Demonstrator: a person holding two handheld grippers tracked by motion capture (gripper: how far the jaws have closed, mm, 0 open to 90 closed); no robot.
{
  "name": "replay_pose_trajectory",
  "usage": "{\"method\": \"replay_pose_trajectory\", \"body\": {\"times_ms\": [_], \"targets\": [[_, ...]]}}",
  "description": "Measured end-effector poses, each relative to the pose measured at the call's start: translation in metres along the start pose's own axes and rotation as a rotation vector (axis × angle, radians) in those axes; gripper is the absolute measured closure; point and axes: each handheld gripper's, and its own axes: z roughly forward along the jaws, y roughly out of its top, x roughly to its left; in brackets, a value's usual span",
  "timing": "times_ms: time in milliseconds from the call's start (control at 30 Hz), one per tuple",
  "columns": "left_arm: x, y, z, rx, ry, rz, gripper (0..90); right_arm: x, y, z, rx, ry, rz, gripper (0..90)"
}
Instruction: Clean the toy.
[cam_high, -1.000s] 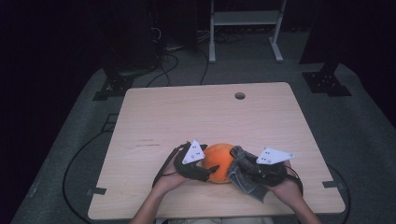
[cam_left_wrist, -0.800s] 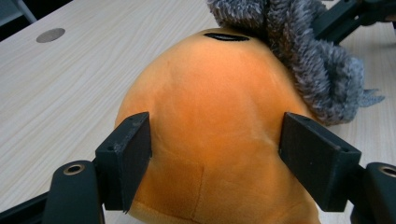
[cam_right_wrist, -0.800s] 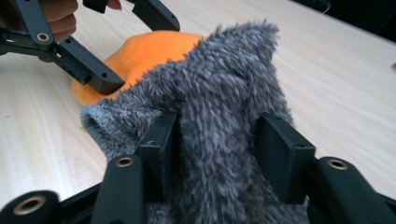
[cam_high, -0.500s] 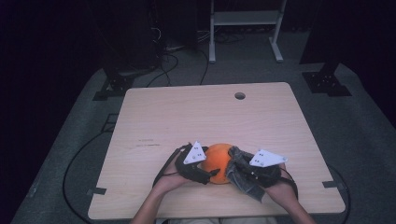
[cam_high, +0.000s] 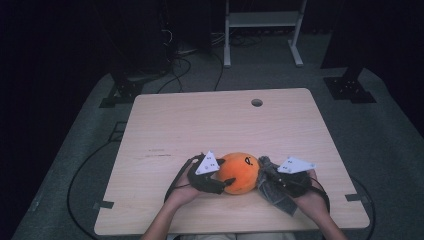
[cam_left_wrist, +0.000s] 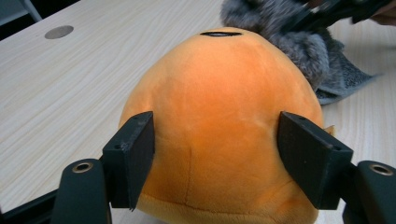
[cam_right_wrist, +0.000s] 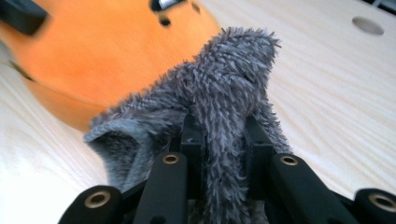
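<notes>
An orange plush toy (cam_high: 240, 172) lies near the table's front edge. My left gripper (cam_high: 226, 174) comes at it from the left. In the left gripper view its jaws have just been closing, and the pads (cam_left_wrist: 135, 140) touch both sides of the plush (cam_left_wrist: 219, 107). At the plush's right side lies a grey furry cloth (cam_high: 277, 197). My right gripper (cam_high: 263, 174) has just closed further and is shut on a tuft of that cloth (cam_right_wrist: 224, 74), right beside the plush (cam_right_wrist: 93, 46).
The light wooden table (cam_high: 200, 125) has a round cable hole (cam_high: 257, 102) at the back. Cables trail over the grey floor at the left, and a white metal stand (cam_high: 262, 20) is behind the table.
Both hands have kept almost to their places by the plush. The right gripper shifted a little left and came back.
</notes>
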Motion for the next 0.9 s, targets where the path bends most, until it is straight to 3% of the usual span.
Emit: {"method": "replay_pose_trajectory", "body": {"times_ms": [100, 167, 233, 300, 367, 400, 467, 533, 633, 700, 767, 833, 867, 900], "targets": [[-0.001, 0.000, 0.004, -0.015, 0.006, -0.020, 27.9, 0.013, 0.012, -0.010, -0.099, 0.091, -0.011, 74.2], [-0.003, 0.002, 0.005, -0.006, 0.006, -0.009, 27.2, 0.026, 0.019, -0.007, -0.111, 0.143, -0.047, 74.2], [-0.003, 0.005, 0.001, 0.019, -0.009, -0.002, 20.5, 0.036, 0.019, 0.007, -0.057, 0.113, -0.120, 74.3], [-0.003, 0.007, -0.003, 0.047, -0.005, 0.004, 12.6, 0.038, 0.017, 0.010, -0.051, 0.115, -0.125, 74.4], [-0.003, 0.006, -0.005, 0.055, -0.016, 0.014, 17.5, 0.037, 0.016, 0.007, -0.053, 0.100, -0.118, 74.3], [-0.002, 0.005, -0.004, 0.052, -0.014, 0.010, 23.4, 0.036, 0.015, 0.006, -0.053, 0.099, -0.113, 74.2], [-0.001, 0.004, -0.004, 0.056, -0.011, -0.003, 26.6, 0.028, 0.011, 0.006, -0.051, 0.098, -0.095, 74.2], [0.002, 0.002, -0.004, 0.044, -0.017, -0.024, 27.4, 0.017, 0.007, 0.007, -0.036, 0.080, -0.068, 74.2], [0.004, 0.001, -0.004, 0.053, -0.021, -0.032, 26.7, 0.001, -0.001, 0.008, 0.025, 0.014, -0.028, 74.4], [0.003, 0.000, -0.003, 0.052, -0.018, -0.030, 26.2, -0.009, -0.008, 0.008, 0.048, 0.005, 0.027, 74.5], [0.001, 0.001, -0.001, 0.044, -0.008, -0.019, 26.0, -0.012, -0.006, 0.003, 0.010, 0.024, 0.050, 74.6], [-0.001, 0.002, 0.002, 0.041, -0.008, -0.012, 26.1, -0.004, 0.004, -0.004, -0.062, 0.075, 0.044, 74.6], [-0.001, 0.002, 0.002, 0.041, -0.008, -0.012, 26.1, -0.004, 0.004, -0.004, -0.062, 0.075, 0.044, 74.6], [-0.005, 0.002, 0.005, 0.035, 0.002, -0.010, 26.1, 0.010, 0.016, -0.006, -0.099, 0.107, -0.010, 74.6]]}}
